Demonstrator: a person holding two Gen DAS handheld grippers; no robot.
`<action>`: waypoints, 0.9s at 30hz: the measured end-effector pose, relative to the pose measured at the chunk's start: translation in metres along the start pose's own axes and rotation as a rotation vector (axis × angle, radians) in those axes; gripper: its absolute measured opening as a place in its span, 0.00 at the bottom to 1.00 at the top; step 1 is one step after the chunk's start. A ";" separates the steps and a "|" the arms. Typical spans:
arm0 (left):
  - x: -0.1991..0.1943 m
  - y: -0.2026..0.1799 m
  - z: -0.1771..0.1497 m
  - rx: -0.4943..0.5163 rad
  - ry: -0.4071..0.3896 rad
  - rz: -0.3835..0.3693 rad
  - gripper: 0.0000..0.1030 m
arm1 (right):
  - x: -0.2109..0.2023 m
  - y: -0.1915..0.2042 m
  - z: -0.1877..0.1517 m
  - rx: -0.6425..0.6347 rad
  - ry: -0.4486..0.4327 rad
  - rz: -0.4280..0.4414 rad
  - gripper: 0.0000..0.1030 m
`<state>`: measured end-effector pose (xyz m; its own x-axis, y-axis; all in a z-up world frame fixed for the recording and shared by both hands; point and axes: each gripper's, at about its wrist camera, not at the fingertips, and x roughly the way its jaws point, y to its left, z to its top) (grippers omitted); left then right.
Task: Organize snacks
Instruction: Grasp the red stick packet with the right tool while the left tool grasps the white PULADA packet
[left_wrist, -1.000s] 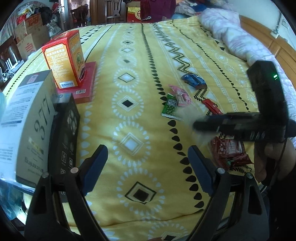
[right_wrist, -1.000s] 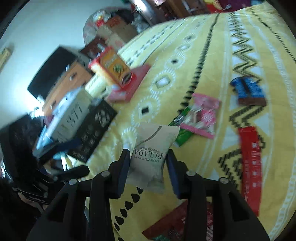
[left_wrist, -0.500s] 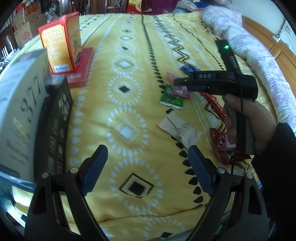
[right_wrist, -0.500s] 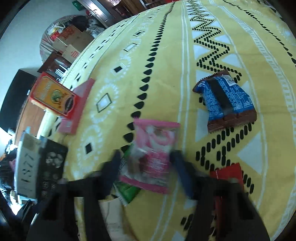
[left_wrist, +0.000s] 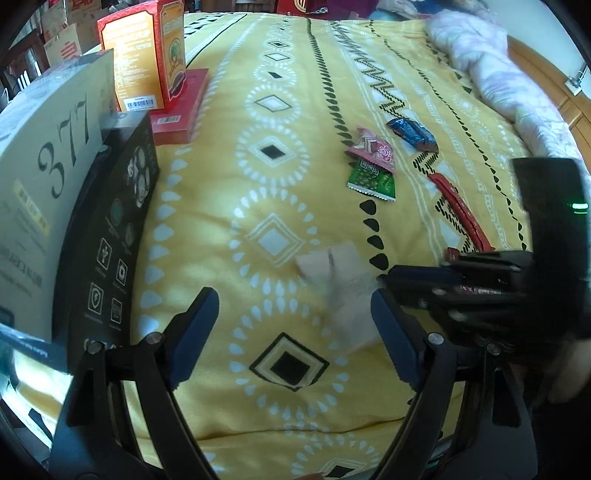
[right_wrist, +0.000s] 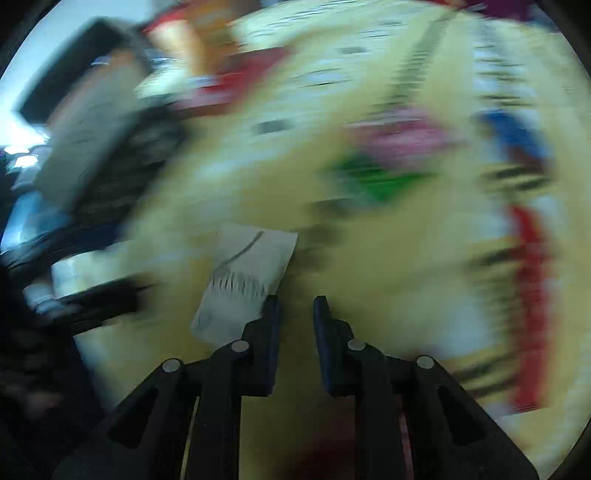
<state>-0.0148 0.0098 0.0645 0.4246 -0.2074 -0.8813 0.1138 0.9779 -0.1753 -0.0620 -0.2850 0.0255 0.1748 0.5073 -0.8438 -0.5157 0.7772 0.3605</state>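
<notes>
A white snack packet (left_wrist: 332, 280) lies motion-blurred on the yellow bedspread (left_wrist: 273, 110). In the left wrist view it sits between the fingertips of my left gripper (left_wrist: 291, 317), nearer the right one. Those jaws are closing and the pads do not touch it. My right gripper (left_wrist: 391, 280) reaches in from the right, shut, with nothing between its jaws. In its own view the right gripper (right_wrist: 295, 314) has the white packet (right_wrist: 251, 273) against the outside of its left finger. Farther off lie a pink packet (left_wrist: 373, 153), a green packet (left_wrist: 371, 181), a blue packet (left_wrist: 412, 133) and a red bar (left_wrist: 461, 214).
An orange box (left_wrist: 147, 59) stands on a flat red box (left_wrist: 181, 107) at the far left. A black box (left_wrist: 114, 229) and a white box marked 377 (left_wrist: 48, 177) line the left edge. A pink quilt (left_wrist: 498, 74) is bunched at the far right. A hand (left_wrist: 565, 369) holds the right gripper.
The right gripper let go of the white packet, swung out over the pink packet, then came back beside the white one with its jaws narrowed. The left gripper sank toward the bed.
</notes>
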 end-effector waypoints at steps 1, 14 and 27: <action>0.001 0.000 0.000 0.005 -0.002 -0.003 0.82 | -0.011 0.002 -0.002 0.032 -0.055 0.011 0.23; 0.035 -0.026 -0.014 0.136 0.026 0.021 0.82 | -0.118 -0.049 -0.050 0.258 -0.367 -0.157 0.66; 0.025 -0.019 -0.011 0.138 -0.010 0.007 0.42 | -0.076 -0.122 -0.007 0.167 -0.165 -0.318 0.67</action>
<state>-0.0157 -0.0138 0.0407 0.4349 -0.2016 -0.8776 0.2327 0.9667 -0.1067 -0.0184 -0.4208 0.0426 0.4431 0.2743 -0.8535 -0.2733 0.9481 0.1628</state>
